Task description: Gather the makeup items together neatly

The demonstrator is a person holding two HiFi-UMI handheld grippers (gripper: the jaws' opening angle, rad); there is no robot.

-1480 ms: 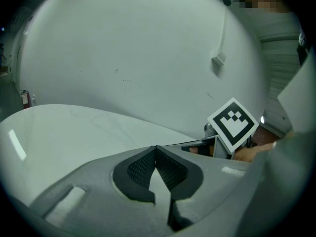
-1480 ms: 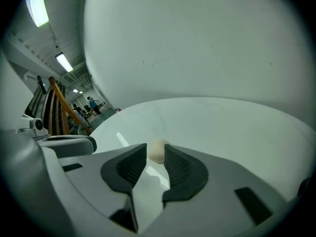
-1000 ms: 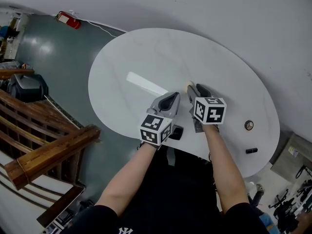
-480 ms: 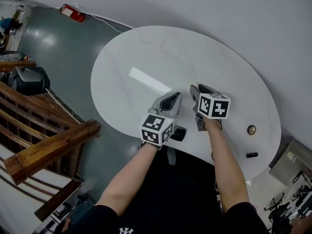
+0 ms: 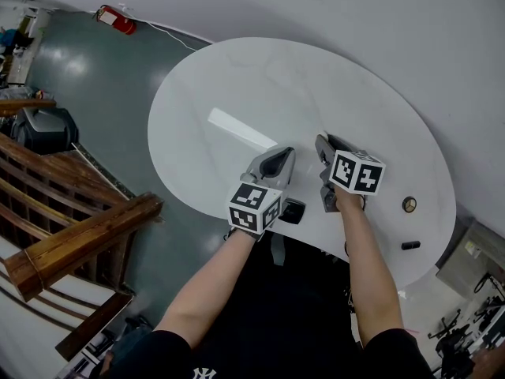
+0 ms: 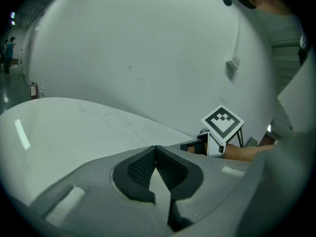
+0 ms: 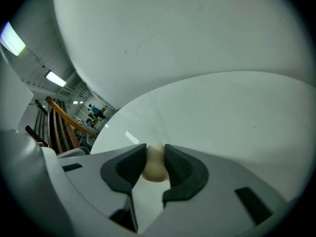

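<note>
Makeup sponge [image 7: 155, 168] sits pinched in my right gripper [image 7: 155, 153], whose jaws have just been closing on it, over the table [image 5: 237, 85]. My left gripper [image 6: 156, 152], shut and empty, is at its 9 o'clock. A round item [image 5: 409, 204] and a black stick [image 5: 409, 245] lie toward 4 o'clock.

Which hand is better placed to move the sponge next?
Right, probably. The right tongs have just been closing on the sponge, pads pressing it, and the round case lies on that side. The left tongs are shut, empty.

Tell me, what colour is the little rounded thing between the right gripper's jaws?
Pale cream-beige. The egg-shaped item shows best in the right gripper view.
</note>
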